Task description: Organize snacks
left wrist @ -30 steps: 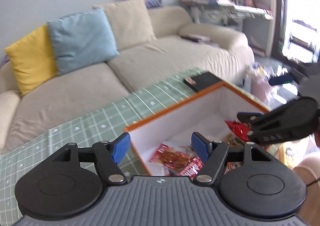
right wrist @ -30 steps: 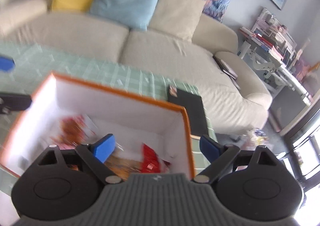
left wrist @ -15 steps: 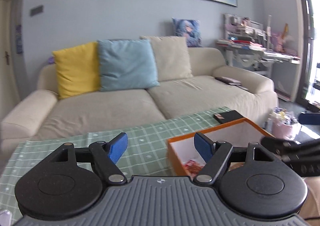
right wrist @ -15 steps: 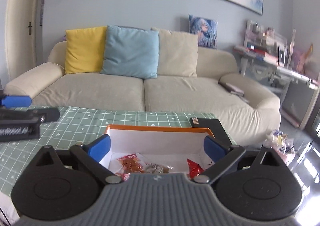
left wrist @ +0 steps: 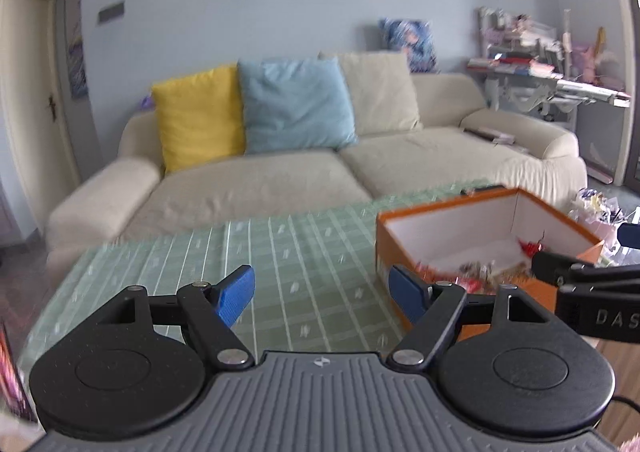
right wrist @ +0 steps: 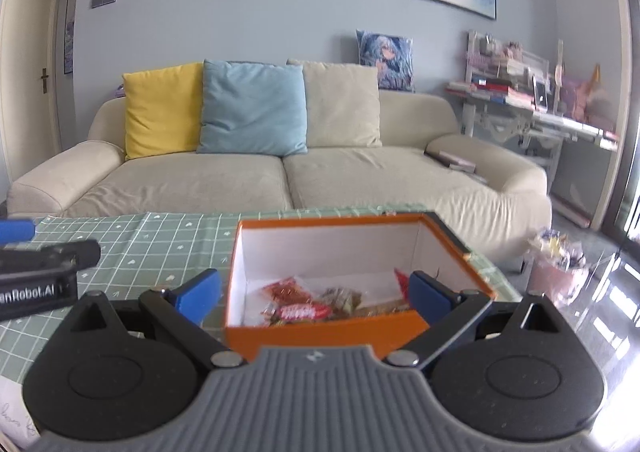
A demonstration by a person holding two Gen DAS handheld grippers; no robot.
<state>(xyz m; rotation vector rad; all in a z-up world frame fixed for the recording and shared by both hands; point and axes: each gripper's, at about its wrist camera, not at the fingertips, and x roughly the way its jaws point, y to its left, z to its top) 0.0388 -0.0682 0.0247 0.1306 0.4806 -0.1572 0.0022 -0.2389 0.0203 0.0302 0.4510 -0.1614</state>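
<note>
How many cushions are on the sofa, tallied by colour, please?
Yellow cushion: 1
Light blue cushion: 1
Cream cushion: 1
Printed blue cushion, on the sofa back: 1
Total: 4

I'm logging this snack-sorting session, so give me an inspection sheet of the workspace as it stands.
Surface: table under a green checked cloth.
Job's things: orange box, open, white inside, snack packets on its floor.
Clutter: black flat object behind the box.
Grippers: left gripper and right gripper open, both just widened, nothing between the fingers.
Cables: nothing seen.
Surroundings: beige sofa with cushions, paintings, cluttered desk.
</note>
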